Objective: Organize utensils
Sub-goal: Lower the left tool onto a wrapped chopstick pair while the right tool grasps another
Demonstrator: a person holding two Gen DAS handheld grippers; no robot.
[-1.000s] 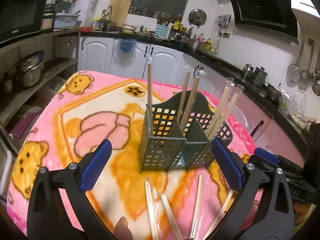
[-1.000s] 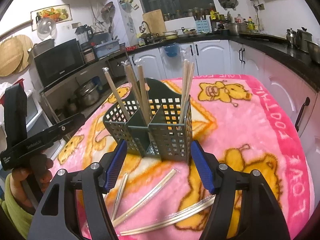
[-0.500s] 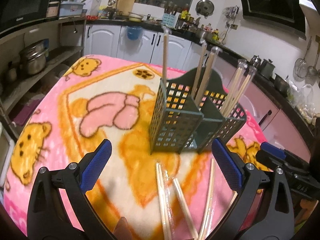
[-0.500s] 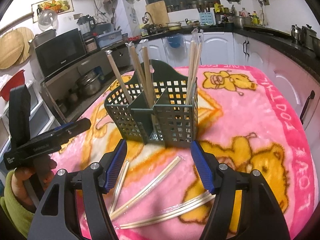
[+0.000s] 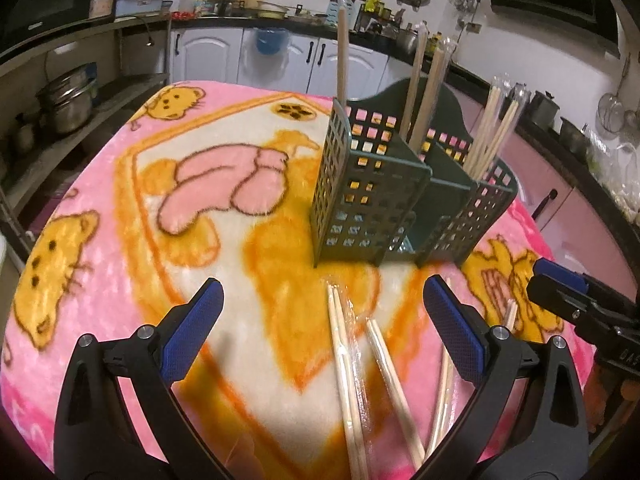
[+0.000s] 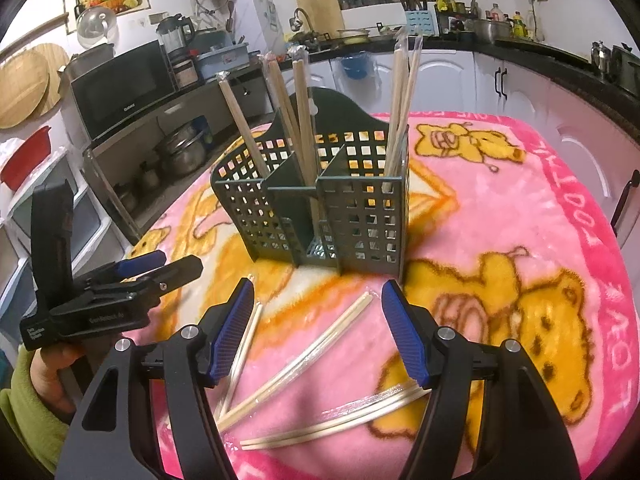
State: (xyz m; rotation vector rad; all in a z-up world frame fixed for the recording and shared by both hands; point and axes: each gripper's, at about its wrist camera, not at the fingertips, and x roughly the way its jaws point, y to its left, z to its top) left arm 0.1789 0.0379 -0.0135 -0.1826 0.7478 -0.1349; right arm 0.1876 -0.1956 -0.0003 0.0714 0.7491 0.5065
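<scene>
Left wrist view
- Left gripper (image 5: 320, 320): jaws spread wide across the lower frame, blue pads apart, nothing between them but blanket and the loose sticks beneath.
- Utensil caddy (image 5: 384, 196): dark green, perforated, divided into compartments; stands upright right of centre on the pink blanket (image 5: 120, 184).
- Standing chopsticks (image 5: 424, 92): wrapped pairs upright in the caddy, one at the left corner, two in the middle, a bundle in the right compartment.
- Loose chopsticks (image 5: 344, 364): several wrapped pairs flat on the blanket at lower centre, below the caddy and apart from it (some blur here).
- Right gripper (image 5: 576, 300): enters from the right edge, seen side-on; its opening cannot be read from this side.

Right wrist view
- Right gripper (image 6: 318, 324): jaws parted, pads clear of everything, a loose pair lying on the blanket beneath the gap.
- Utensil caddy (image 6: 352, 216): centre frame, just above the fingertips, upright.
- Standing chopsticks (image 6: 298, 120): lean left in the left and middle compartments; another pair upright in the right one.
- Loose chopsticks (image 6: 304, 356): fanned over the lower centre, one pair near the left pad, a curved pair running under the right finger.
- Left gripper (image 6: 136, 276): left edge, held by a hand (image 6: 56, 376) in a green sleeve (image 6: 28, 408), side-on.
- Background: kitchen counter (image 6: 520, 44) along the top.
</scene>
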